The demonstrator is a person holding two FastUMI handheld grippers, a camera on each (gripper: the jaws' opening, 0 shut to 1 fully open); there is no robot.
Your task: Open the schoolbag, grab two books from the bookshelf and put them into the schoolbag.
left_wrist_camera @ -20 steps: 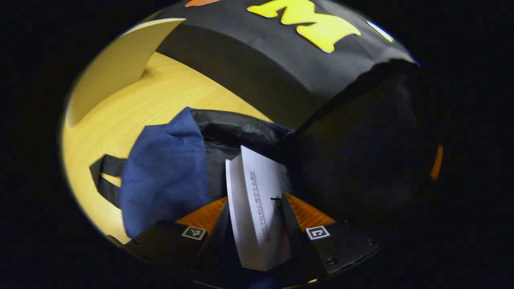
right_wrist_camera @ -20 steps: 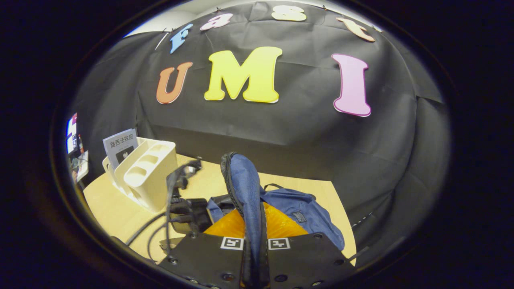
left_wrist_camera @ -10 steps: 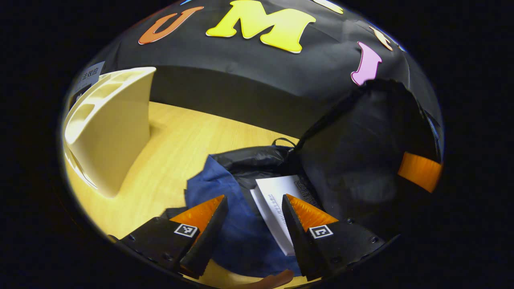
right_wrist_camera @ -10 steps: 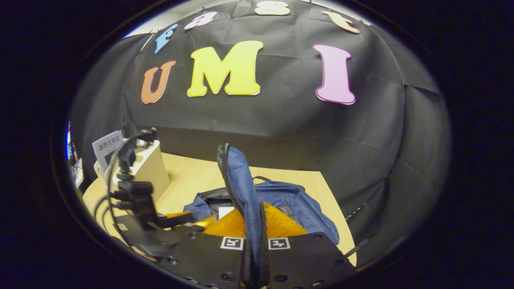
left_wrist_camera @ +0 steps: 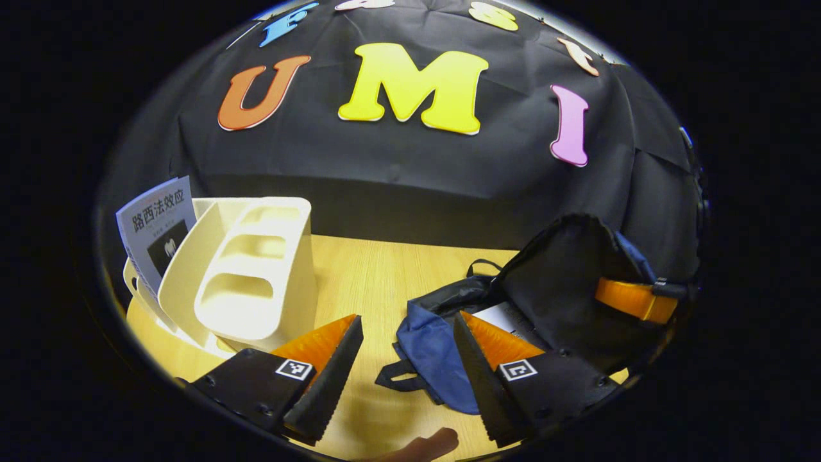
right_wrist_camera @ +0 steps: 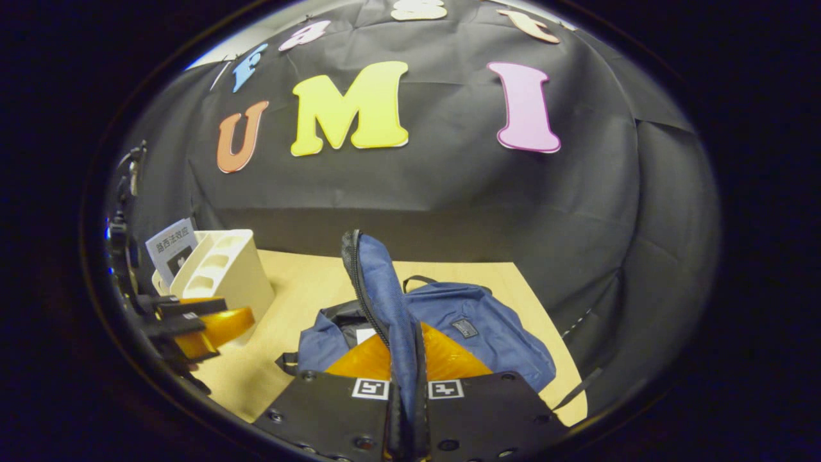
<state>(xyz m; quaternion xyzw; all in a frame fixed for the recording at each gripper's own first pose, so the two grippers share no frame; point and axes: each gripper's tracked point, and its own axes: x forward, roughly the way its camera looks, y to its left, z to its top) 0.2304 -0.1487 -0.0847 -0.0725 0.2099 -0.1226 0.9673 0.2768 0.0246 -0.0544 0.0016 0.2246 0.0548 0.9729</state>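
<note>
Blue schoolbag (right_wrist_camera: 474,327) lies near the right edge of the wooden tabletop (left_wrist_camera: 372,269) — our right gripper (right_wrist_camera: 404,385) pinches its flap (right_wrist_camera: 385,301) and holds it up. Our left gripper (left_wrist_camera: 404,359) is wide open, holding nothing. One white book (left_wrist_camera: 503,316) sits inside the bag; another book (left_wrist_camera: 157,224) stands in the cream bookshelf (left_wrist_camera: 250,276) at the left edge.

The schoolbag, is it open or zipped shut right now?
Open. The right gripper holds the schoolbag flap up, and a white book shows inside against the dark lining.
</note>
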